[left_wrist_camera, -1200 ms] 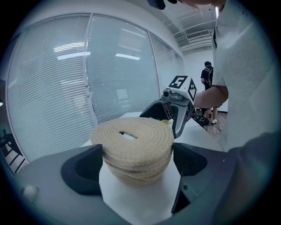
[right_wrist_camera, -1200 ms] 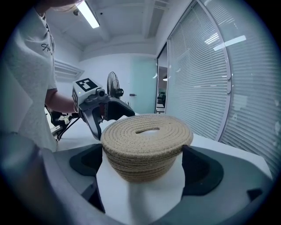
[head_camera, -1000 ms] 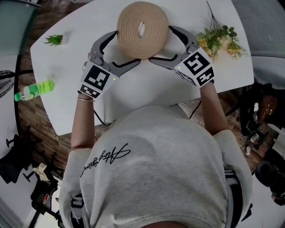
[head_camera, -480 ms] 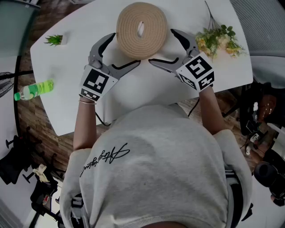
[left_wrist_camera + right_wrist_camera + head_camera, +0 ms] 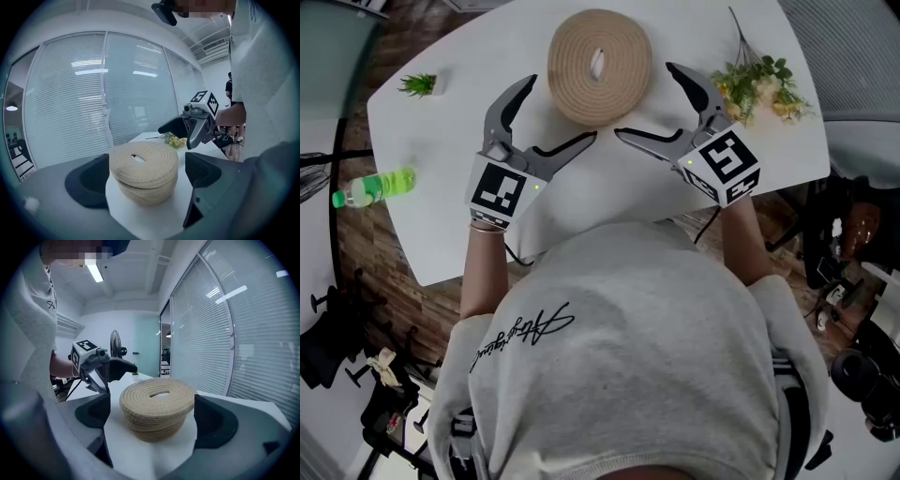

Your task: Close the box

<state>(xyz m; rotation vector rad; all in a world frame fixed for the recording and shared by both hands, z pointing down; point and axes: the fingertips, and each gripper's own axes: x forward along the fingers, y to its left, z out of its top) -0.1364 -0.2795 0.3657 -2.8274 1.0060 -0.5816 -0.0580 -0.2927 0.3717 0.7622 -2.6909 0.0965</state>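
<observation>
A round woven rope box [image 5: 600, 64] stands on the white table [image 5: 459, 216], its flat lid with a centre slot lying on top. My left gripper [image 5: 559, 112] is open just near-left of the box, not touching it. My right gripper [image 5: 645, 101] is open at its near-right, also apart from it. In the left gripper view the lidded box [image 5: 143, 171] sits ahead between the wide jaws, with the right gripper [image 5: 190, 129] beyond. In the right gripper view the box [image 5: 157, 408] stands a little ahead of the jaws, and the left gripper [image 5: 96, 364] shows behind it.
A spray of yellow flowers [image 5: 759, 80] lies on the table right of the box. A small potted plant [image 5: 417, 84] stands at the far left. A green bottle [image 5: 370, 187] lies off the table's left edge. Window blinds [image 5: 93, 93] are close behind the table.
Both grippers have drawn back from the box toward the person, and their jaws no longer flank its sides. The box with its lid has stayed in place.
</observation>
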